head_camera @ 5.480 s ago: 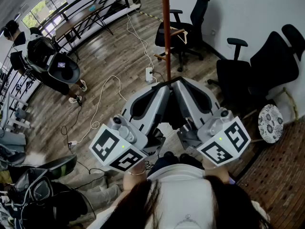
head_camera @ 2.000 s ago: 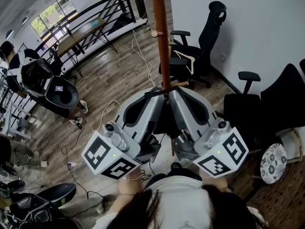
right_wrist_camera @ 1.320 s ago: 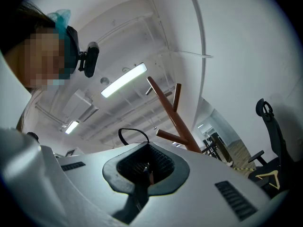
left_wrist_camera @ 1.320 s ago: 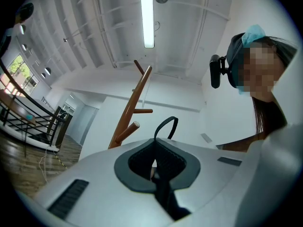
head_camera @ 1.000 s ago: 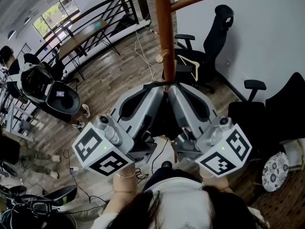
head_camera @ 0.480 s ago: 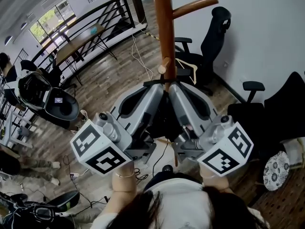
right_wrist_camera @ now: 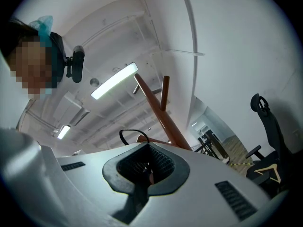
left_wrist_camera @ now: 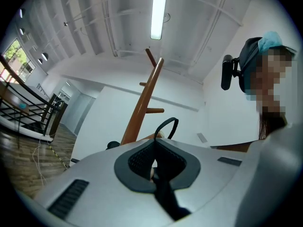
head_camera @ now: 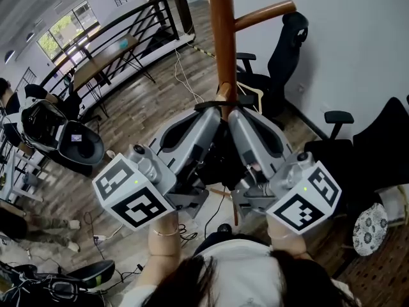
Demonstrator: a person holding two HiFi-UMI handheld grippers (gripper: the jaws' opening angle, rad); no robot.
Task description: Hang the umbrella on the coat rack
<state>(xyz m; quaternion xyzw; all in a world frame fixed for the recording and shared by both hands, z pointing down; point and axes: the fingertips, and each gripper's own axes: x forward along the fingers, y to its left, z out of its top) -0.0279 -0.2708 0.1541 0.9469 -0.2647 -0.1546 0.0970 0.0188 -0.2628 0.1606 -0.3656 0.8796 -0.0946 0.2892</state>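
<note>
The left gripper (left_wrist_camera: 155, 142) and the right gripper (right_wrist_camera: 147, 144) pinch tight on the thin black strap loop (left_wrist_camera: 163, 124) of the dark folded umbrella (head_camera: 217, 160), mid frame, seemingly just under the short peg (head_camera: 223, 93) of the brown wooden coat rack (head_camera: 223, 37). The loop must rise over the peg tip first.

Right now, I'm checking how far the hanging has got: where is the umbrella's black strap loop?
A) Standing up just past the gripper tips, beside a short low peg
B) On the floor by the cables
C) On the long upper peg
A: the strap loop stands just past the left gripper and right gripper, both shut on the umbrella, beside the short peg of the coat rack; the long upper peg is bare.
</note>
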